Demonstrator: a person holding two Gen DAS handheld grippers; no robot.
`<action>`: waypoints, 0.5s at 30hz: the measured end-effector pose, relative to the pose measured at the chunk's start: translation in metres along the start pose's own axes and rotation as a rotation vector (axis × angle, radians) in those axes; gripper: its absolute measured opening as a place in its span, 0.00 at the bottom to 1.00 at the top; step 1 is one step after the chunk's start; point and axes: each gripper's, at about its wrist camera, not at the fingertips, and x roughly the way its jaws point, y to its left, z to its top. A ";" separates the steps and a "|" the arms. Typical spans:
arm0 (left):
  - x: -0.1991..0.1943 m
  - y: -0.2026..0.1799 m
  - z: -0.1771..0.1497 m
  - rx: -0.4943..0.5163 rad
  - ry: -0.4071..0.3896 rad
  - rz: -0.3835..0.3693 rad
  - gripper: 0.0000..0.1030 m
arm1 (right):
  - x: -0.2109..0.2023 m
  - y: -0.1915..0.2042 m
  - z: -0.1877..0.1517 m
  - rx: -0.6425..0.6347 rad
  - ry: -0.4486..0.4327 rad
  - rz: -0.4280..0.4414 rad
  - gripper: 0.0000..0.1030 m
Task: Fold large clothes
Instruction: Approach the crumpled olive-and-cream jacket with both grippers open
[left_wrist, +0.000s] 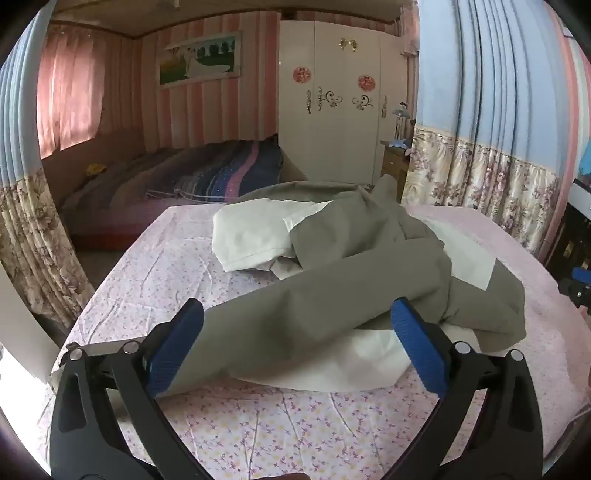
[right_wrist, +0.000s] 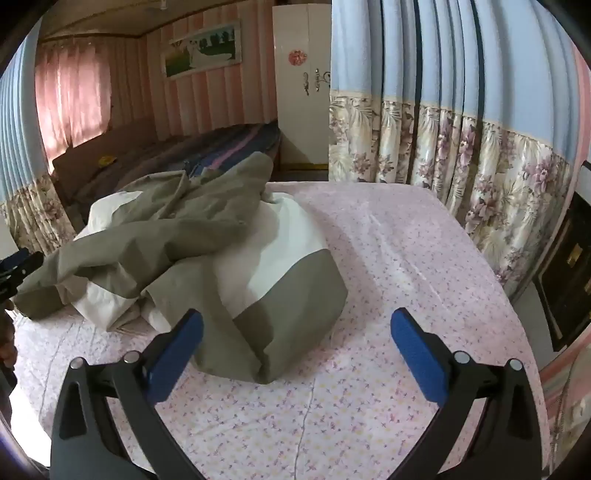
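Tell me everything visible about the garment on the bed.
The garment is a large olive-grey piece with white panels or lining, thin woven-looking fabric. It lies unfolded in a crumpled heap on the floral sheet, bunched up toward the far edge. Neither gripper's jaws touch it; both stand open before it.

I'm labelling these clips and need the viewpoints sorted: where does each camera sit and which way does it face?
Left wrist: rides the left tool, angled down over the floral bedsheet at the near end of the crumpled grey-and-white garment; both blue fingers show, spread wide.
Right wrist: rides the right tool, angled down at the garment's other end; its fingers spread wide, the left tool at the left edge.
Shared: garment, bedsheet, white wardrobe, wall picture.
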 end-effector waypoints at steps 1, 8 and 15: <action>0.001 -0.004 -0.001 0.022 -0.005 0.020 0.97 | -0.003 0.001 0.000 -0.011 -0.007 -0.009 0.98; 0.014 0.002 -0.005 -0.066 0.057 -0.040 0.97 | 0.003 0.009 0.001 -0.033 0.016 0.000 0.98; 0.017 -0.002 -0.008 -0.089 0.092 -0.019 0.97 | 0.001 0.005 -0.001 -0.036 0.006 -0.010 0.98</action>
